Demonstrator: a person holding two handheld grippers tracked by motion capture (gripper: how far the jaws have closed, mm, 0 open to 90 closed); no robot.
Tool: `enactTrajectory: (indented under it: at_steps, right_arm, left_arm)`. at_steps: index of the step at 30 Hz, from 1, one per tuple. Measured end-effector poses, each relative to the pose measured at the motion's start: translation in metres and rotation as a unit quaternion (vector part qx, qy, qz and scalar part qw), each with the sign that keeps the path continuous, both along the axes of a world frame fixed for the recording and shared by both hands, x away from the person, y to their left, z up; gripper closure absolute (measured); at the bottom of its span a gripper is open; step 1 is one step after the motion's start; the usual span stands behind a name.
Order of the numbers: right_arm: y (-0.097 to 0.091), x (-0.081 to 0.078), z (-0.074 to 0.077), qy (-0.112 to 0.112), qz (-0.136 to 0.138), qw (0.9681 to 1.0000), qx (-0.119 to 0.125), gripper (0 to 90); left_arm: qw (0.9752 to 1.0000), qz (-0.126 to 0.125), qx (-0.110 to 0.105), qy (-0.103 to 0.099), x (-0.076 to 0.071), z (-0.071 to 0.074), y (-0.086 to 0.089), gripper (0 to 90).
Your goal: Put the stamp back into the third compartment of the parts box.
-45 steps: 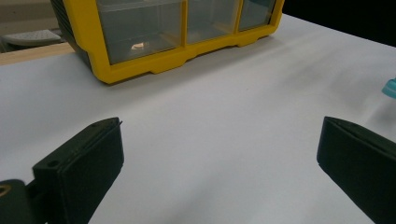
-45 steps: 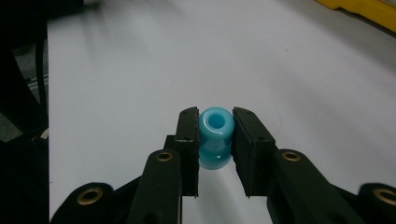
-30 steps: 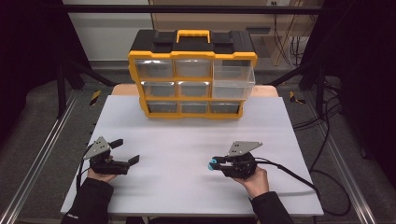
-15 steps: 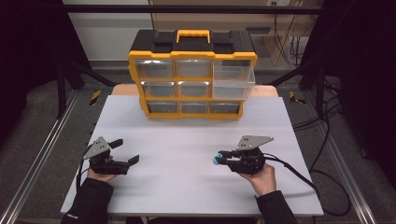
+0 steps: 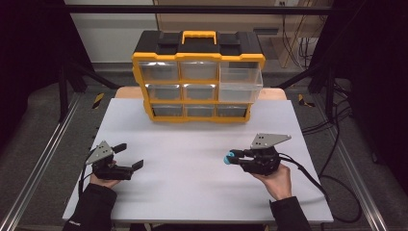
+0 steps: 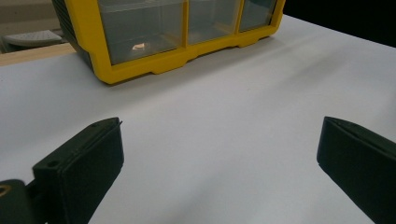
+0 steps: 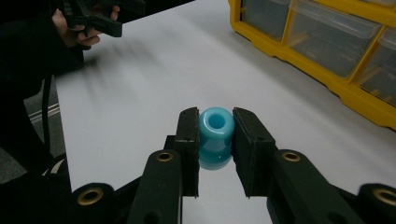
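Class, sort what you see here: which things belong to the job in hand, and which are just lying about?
In the job:
- blue spool, clamped in the right hand-held gripper
- yellow drawer organizer, likely its destination

Lying about:
- left hand-held gripper, open and idle
- white table
- cables on the floor

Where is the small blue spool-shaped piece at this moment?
The blue spool sits clamped between the jaws of the right hand-held gripper, on the right of the white table in the high view, in front of the yellow drawer organizer.
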State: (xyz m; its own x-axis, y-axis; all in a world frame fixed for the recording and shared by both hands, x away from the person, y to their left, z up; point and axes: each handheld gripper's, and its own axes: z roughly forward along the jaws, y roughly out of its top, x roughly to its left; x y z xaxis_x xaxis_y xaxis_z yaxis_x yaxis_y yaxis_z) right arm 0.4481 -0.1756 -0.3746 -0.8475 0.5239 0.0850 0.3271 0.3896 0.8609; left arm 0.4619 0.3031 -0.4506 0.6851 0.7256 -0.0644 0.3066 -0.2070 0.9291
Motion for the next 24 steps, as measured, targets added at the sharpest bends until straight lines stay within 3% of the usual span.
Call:
enactTrajectory:
  at_steps: [8,24]
  right_arm:
    - [0.001,0.002,0.012,-0.005,0.0,1.0,-0.004,73.0]
    - [0.0,0.007,0.054,-0.022,-0.002,0.9997,-0.006,73.0]
  left_arm:
    - [1.0,0.001,-0.001,-0.001,0.0,0.0,0.001,0.0]
    - [1.0,0.003,-0.001,-0.001,0.0,0.0,0.001,0.0]
